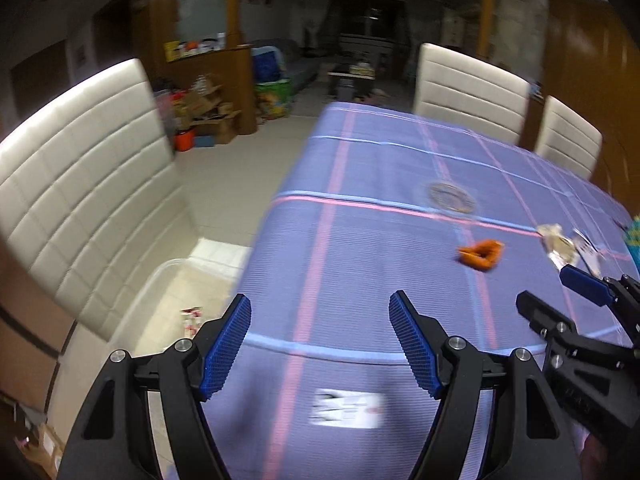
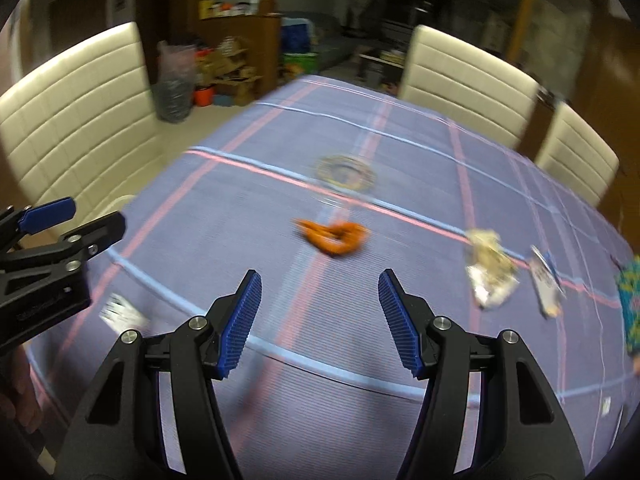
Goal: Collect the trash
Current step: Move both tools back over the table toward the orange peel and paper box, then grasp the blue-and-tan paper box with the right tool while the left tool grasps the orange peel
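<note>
The surface (image 2: 280,300) is covered by a lilac cloth with pink and blue stripes, and pale padded chairs (image 1: 472,88) are set along its far side from 12 to 2 o'clock, with a padded bench (image 1: 80,184) at 9 o'clock. An orange peel (image 2: 334,236) is seen at 12 o'clock of the right gripper (image 2: 320,320), well apart from it, with a round coaster (image 2: 346,172) beyond. Crumpled wrappers (image 2: 490,276) lie at 2 o'clock. A white paper scrap (image 1: 348,408) lies at 6 o'clock of the left gripper (image 1: 320,344). A clear bin (image 1: 172,280) is partly cut off at 9 o'clock. Both pairs of jaws are parted with nothing between them, the left wider. Much is smeared by blur, and print on the scraps cannot be read.
</note>
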Demonstrator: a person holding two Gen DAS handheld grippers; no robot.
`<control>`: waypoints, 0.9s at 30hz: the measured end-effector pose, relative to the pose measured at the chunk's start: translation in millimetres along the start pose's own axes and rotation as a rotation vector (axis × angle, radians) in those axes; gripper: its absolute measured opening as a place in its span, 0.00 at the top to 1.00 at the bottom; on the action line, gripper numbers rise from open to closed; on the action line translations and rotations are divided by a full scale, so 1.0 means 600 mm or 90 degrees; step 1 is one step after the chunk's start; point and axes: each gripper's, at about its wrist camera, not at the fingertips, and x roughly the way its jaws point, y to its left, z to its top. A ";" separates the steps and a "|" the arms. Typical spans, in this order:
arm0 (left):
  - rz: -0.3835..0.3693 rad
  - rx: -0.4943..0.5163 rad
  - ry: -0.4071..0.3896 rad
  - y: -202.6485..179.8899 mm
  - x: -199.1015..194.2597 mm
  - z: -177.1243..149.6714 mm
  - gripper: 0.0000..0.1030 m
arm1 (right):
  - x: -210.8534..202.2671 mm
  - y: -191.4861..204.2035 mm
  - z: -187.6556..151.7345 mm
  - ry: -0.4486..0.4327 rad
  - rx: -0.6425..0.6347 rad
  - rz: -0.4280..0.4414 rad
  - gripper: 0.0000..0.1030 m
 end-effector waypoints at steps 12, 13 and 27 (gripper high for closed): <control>-0.078 0.080 0.067 -0.179 0.075 0.022 0.32 | 0.032 -0.207 -0.042 0.041 0.116 -0.053 0.40; -0.081 0.087 0.070 -0.191 0.082 0.026 0.32 | 0.038 -0.215 -0.039 0.044 0.120 -0.053 0.40; -0.055 0.122 0.087 -0.270 0.153 0.064 0.32 | 0.082 -0.379 -0.027 0.050 0.225 -0.127 0.40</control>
